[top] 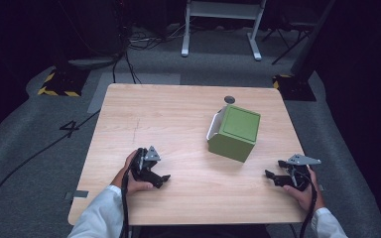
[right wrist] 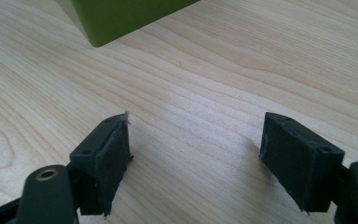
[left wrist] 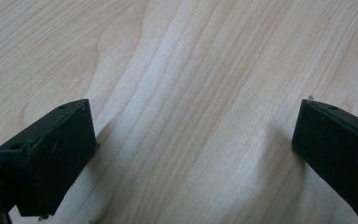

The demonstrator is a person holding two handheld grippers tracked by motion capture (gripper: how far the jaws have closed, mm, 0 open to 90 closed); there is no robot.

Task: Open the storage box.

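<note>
Beyond both open fingers (right wrist: 196,163), green box (top: 234,132).

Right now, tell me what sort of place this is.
Probably a lab or recording studio: a lone wooden table on grey carpet, cables trailing across the floor, hazard-striped stand bases, dark surroundings.

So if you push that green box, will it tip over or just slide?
The green box would probably slide: it looks squat and sits flat on the smooth wooden table. Its flat sides look stiff, so it likely won't squash. The white part along one side may be a loose lid or liner, which could shift.
</note>
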